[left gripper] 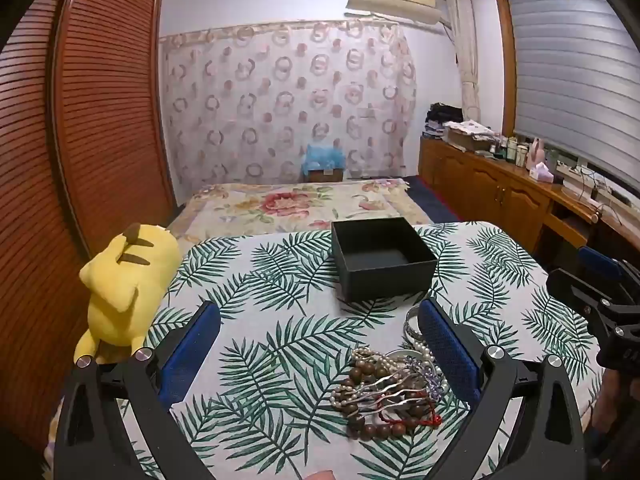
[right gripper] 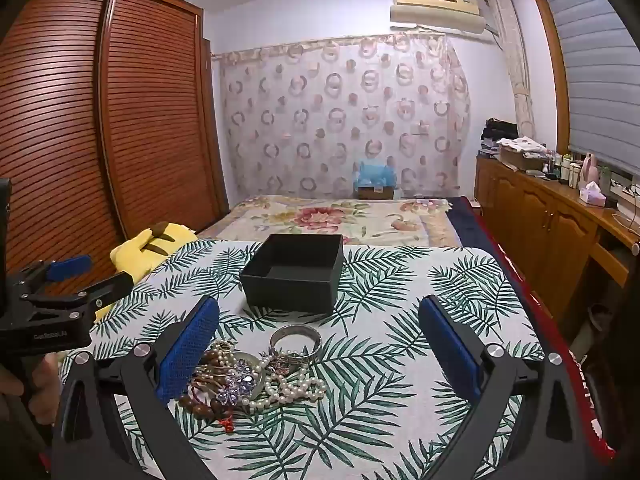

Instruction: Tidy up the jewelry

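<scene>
A heap of jewelry lies on the leaf-print tablecloth: brown wooden beads, pearl strands, a silver hair clip, a purple flower piece and a silver bangle. The heap also shows in the right wrist view. An open, empty black box stands behind it, also in the right wrist view. My left gripper is open above the table, the heap near its right finger. My right gripper is open, the heap near its left finger. Neither holds anything.
A yellow plush toy lies at the table's left edge. A bed with a floral cover is behind the table. A wooden wardrobe stands left, a wooden sideboard with bottles right.
</scene>
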A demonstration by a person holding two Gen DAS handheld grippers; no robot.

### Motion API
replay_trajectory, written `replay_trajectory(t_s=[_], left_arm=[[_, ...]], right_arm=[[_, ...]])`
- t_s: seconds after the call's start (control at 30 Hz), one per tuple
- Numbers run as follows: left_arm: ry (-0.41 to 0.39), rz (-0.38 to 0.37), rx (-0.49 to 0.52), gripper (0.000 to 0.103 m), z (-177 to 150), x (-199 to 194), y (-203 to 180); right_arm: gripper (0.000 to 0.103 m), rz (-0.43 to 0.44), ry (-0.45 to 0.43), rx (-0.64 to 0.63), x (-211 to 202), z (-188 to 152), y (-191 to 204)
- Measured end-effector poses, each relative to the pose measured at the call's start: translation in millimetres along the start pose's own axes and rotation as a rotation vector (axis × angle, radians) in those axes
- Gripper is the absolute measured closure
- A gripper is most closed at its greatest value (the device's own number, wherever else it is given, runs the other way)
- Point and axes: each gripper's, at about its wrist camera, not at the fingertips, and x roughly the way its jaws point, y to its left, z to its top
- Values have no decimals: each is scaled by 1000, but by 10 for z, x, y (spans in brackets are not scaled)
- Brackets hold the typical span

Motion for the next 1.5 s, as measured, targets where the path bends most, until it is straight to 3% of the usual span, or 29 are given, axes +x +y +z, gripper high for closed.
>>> replay_trajectory(t_s=[1.5], left_arm=[[-19,-5,-6,8,50,-59,-8]], right_arm=[[3,4,-4,8,-23,16,15]])
